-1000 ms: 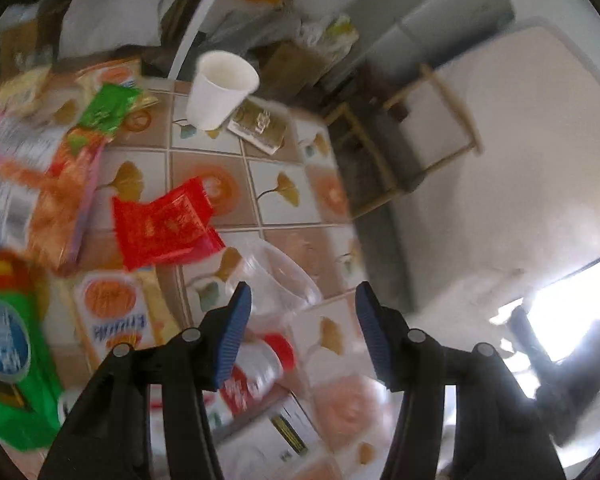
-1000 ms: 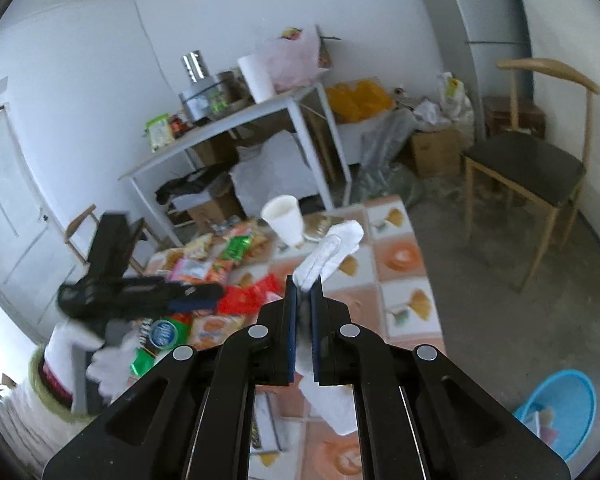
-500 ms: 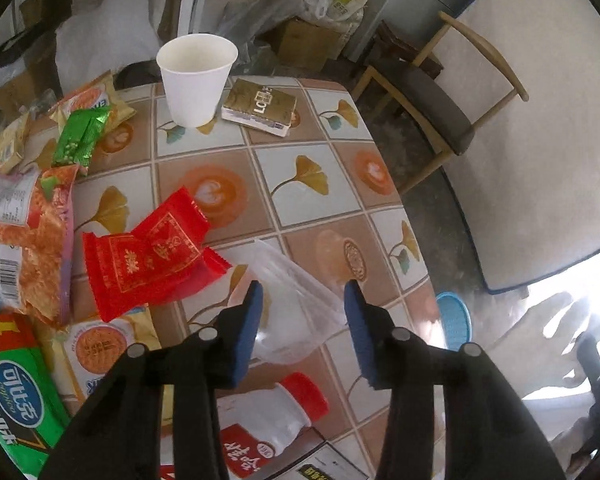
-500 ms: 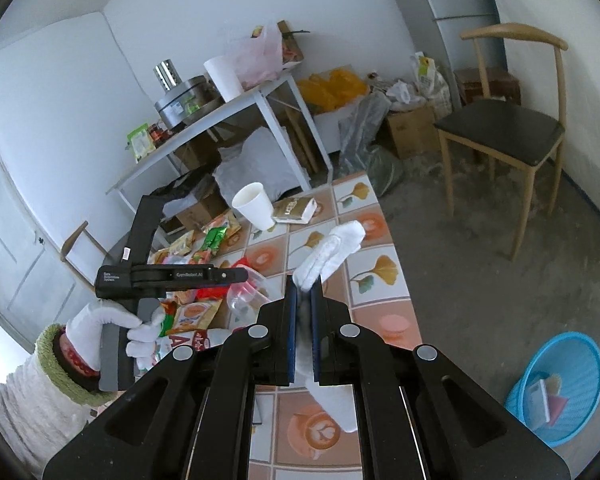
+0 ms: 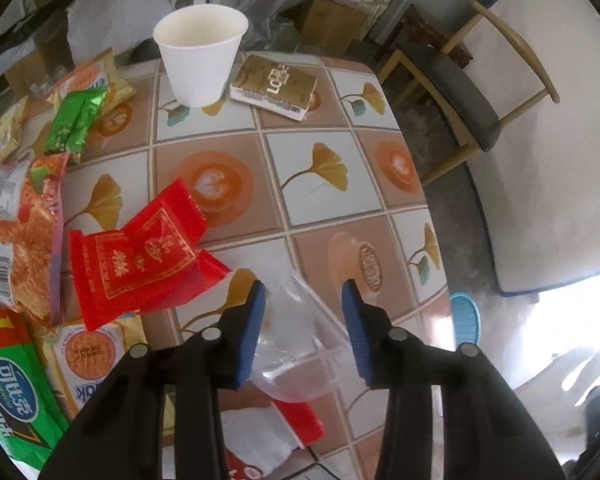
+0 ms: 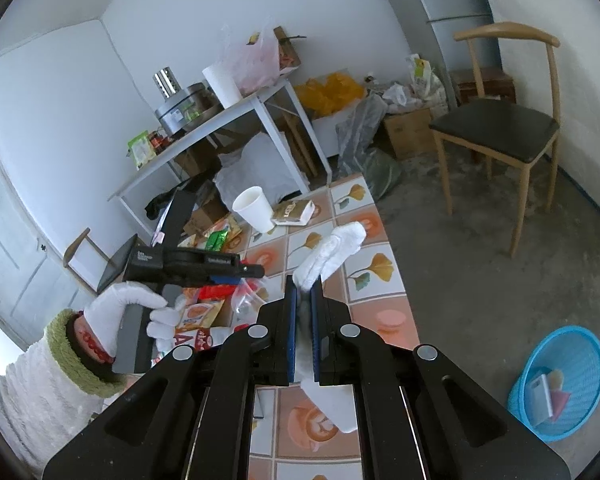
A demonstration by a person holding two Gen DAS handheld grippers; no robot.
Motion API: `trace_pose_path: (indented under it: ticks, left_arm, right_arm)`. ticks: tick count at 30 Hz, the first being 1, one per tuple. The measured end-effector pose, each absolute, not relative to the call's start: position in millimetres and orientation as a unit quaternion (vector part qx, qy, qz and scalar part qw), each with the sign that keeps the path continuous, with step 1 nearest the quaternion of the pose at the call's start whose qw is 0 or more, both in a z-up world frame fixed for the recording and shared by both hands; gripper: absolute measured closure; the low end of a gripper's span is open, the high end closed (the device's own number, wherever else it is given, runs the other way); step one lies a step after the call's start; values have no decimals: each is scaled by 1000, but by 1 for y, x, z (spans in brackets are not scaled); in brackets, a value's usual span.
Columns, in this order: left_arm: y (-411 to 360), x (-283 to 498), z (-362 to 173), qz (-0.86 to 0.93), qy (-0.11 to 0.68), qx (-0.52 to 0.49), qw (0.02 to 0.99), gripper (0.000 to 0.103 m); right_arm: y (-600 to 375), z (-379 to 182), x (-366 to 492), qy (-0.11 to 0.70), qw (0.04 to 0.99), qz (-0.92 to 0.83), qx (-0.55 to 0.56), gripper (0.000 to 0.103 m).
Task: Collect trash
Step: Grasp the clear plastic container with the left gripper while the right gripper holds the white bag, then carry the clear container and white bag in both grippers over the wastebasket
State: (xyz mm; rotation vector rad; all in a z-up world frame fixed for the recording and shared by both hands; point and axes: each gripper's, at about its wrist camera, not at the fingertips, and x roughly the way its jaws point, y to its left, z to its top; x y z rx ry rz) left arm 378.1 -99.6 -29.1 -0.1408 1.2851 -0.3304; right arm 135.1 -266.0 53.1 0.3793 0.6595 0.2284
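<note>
My left gripper [image 5: 302, 300] is open, its blue pads on either side of a clear plastic cup [image 5: 300, 348] lying on the tiled table [image 5: 316, 128]. I cannot tell if the pads touch it. My right gripper [image 6: 305, 296] is shut on a white crumpled tissue [image 6: 334, 250], held above the table's near edge. A blue waste basket [image 6: 560, 384] with some trash stands on the floor at the right. In the right wrist view the left gripper [image 6: 228, 270] hovers over the wrappers.
On the table lie a white paper cup [image 5: 200, 68], a gold box [image 5: 274, 86], red wrappers [image 5: 140, 252], green and orange snack packets [image 5: 72, 120] and a bottle with a red cap [image 5: 276, 436]. A wooden chair [image 6: 500, 128] stands to the right.
My left gripper has swung over the table and come down around the clear cup, its jaws narrowing somewhat. My right gripper has lifted back with the tissue, bringing the blue basket fully into view.
</note>
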Motion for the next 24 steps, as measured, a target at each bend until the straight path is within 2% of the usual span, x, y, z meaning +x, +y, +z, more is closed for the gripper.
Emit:
trace_pose_path:
  ticks: [3, 7, 17, 24]
  left_arm:
    - [-95, 373, -25, -149, 589, -50, 793, 86]
    - [-89, 366, -19, -154, 576, -39, 801, 96]
    - [-90, 345, 4, -179, 538, -43, 823, 97]
    - [-135, 316, 34, -245, 510, -42, 823, 97]
  right_arm:
    - [-269, 53, 135, 322, 922, 108, 185, 98]
    - [-269, 51, 135, 324, 921, 108, 190, 98]
    - [-277, 55, 128, 310, 925, 99, 194, 98]
    - [-314, 66, 107, 285, 934, 53, 207, 98]
